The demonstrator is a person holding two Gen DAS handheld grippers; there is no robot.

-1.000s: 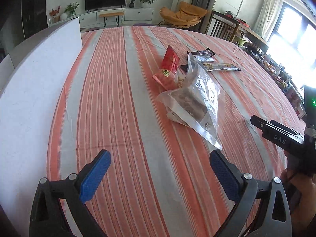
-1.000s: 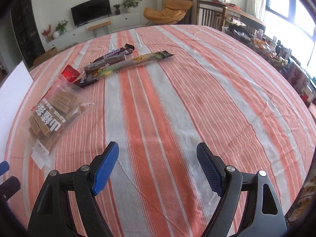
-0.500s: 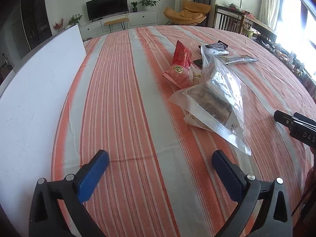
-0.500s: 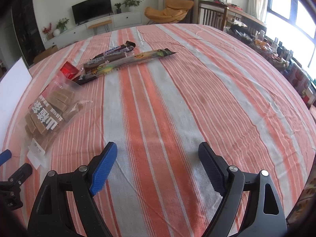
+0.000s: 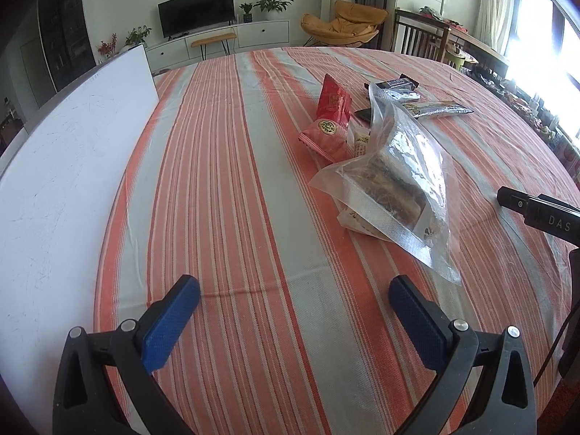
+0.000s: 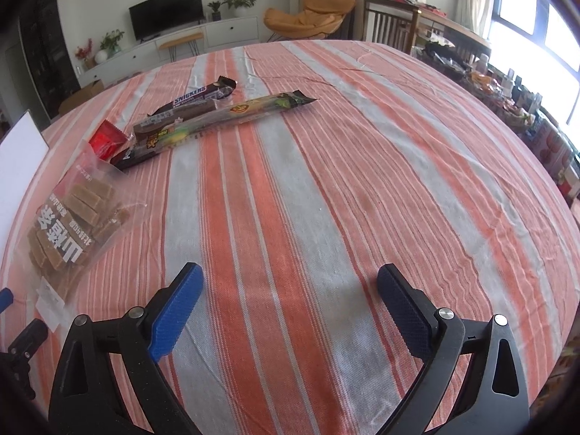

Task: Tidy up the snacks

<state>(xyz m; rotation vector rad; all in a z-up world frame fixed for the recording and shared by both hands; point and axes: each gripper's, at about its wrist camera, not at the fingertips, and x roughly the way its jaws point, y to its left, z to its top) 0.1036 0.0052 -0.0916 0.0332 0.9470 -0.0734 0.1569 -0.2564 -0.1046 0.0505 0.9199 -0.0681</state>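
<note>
Snacks (image 6: 188, 123) on striped tablecloth (image 6: 326, 181); living room beyond; left gripper (image 5: 293, 311) agape, right gripper (image 6: 290, 297) opening, both empty

Home living room: television (image 5: 195, 9), armchair (image 5: 340, 23)

Daylight enters from the windows (image 6: 533, 11) at right, which are overexposed to white. The striped table (image 6: 326, 188) is evenly lit, with soft shadows. Glare marks the clear snack bag (image 5: 406, 166). Fisheye curvature bends the table's edges; the corners vignette to black. Focus is sharp throughout.
</note>
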